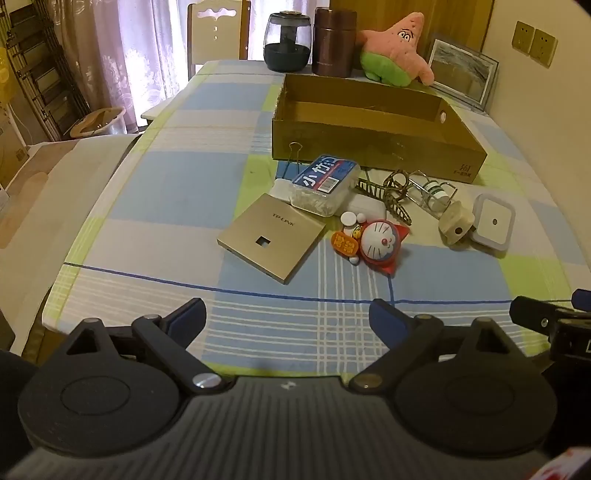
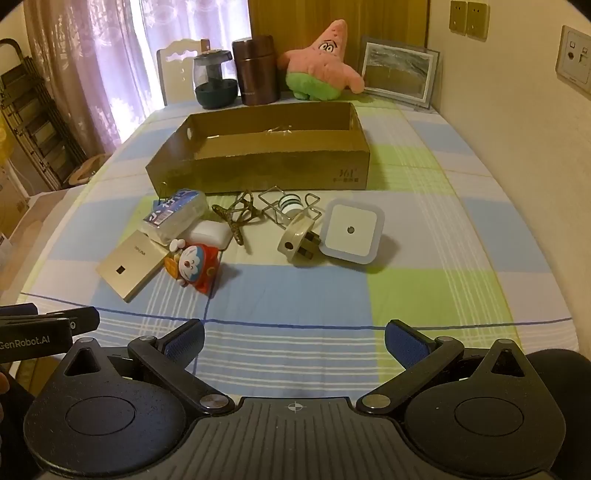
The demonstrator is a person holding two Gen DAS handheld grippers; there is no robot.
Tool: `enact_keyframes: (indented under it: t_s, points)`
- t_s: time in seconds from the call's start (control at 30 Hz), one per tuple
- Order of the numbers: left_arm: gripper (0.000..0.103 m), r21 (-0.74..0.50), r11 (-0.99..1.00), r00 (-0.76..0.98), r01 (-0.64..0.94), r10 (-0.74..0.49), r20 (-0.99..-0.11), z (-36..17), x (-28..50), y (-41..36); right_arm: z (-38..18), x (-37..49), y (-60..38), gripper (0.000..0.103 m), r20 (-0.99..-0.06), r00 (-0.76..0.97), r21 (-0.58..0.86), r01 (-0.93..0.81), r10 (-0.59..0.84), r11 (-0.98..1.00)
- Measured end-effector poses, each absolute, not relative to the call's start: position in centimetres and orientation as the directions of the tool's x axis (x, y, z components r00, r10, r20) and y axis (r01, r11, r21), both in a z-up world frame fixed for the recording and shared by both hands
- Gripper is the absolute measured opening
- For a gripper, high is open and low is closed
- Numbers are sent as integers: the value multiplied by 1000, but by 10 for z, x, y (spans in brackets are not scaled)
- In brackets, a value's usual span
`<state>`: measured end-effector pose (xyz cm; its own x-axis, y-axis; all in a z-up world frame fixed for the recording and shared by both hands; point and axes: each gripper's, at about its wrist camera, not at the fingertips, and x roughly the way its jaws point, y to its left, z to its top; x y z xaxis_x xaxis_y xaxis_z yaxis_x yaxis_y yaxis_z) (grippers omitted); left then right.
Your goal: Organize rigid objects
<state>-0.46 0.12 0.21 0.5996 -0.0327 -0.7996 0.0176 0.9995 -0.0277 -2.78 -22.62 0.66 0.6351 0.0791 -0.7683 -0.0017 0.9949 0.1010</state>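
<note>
A shallow cardboard box [image 1: 376, 147] [image 2: 258, 173] lies open on the checked tablecloth. In front of it are scattered items: a gold wall plate [image 1: 271, 242] [image 2: 129, 264], a clear box with a blue label [image 1: 325, 184] [image 2: 177, 214], a Doraemon figure [image 1: 376, 242] [image 2: 194, 267], a hair claw [image 1: 397, 195] [image 2: 236, 216], a wire holder with a small bottle [image 1: 436, 190] [image 2: 290, 206], a beige plug [image 1: 456, 223] [image 2: 295, 243] and a white night light [image 1: 493, 221] [image 2: 351, 230]. My left gripper [image 1: 288, 317] and right gripper [image 2: 293, 339] hover open near the table's front, holding nothing.
At the table's far end stand a dark jar [image 2: 216, 83], a brown flask [image 2: 255, 70], a pink star plush [image 2: 325, 62] and a framed picture [image 2: 397, 72]. A chair [image 1: 218, 35] and curtains lie behind. A wall runs along the right side.
</note>
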Motion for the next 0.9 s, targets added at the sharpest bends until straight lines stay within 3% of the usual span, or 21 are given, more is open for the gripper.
enact_keyframes:
  t_s: [0.9]
  points:
    - [93,-42,999,599,21,-47,-799,2,-5,1,8,-26,-230,101,-770,633,104,2,79,995]
